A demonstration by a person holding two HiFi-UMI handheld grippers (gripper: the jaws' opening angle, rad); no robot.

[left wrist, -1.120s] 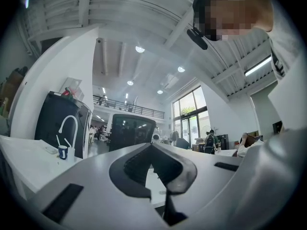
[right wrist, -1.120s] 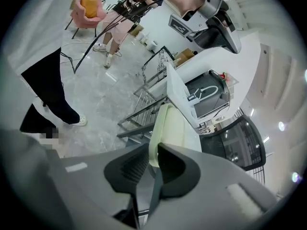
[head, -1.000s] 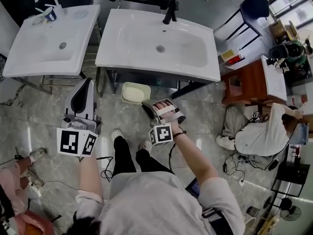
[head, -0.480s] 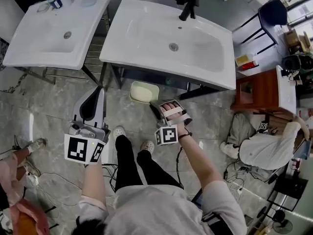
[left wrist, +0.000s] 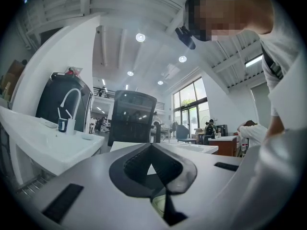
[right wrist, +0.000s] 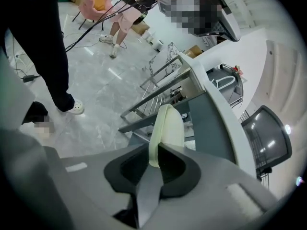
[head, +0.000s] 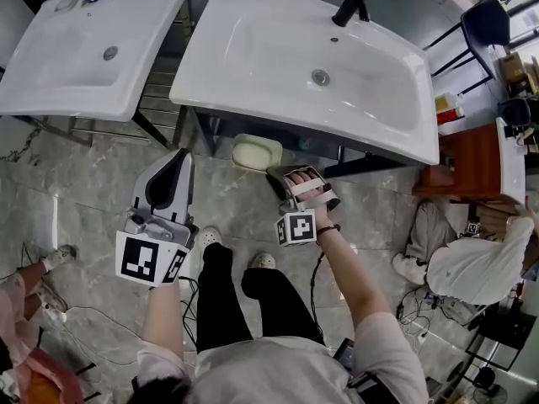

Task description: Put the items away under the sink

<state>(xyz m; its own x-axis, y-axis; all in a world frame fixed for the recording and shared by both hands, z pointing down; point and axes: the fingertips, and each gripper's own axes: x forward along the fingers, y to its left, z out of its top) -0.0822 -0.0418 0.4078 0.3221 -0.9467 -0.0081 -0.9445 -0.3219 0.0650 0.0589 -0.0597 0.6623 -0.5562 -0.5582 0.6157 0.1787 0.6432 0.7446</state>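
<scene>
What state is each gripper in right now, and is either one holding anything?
The left gripper: closed, nothing between its jaws.
The right gripper: closed on the rim of the pale basin.

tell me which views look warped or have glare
Left gripper view: strong fisheye, black corners, ceiling lights flare, windows bright. Right gripper view: same bowed edges, cream basin sharp. Head view: evenly lit, sink edges mildly curved, little blur.

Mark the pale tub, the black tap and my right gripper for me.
pale tub (head: 255,151): head view, its middle.
black tap (head: 349,5): head view, on its body.
right gripper (right wrist: 153,150): right gripper view, between the jaws, shut on the tub's rim.
</scene>
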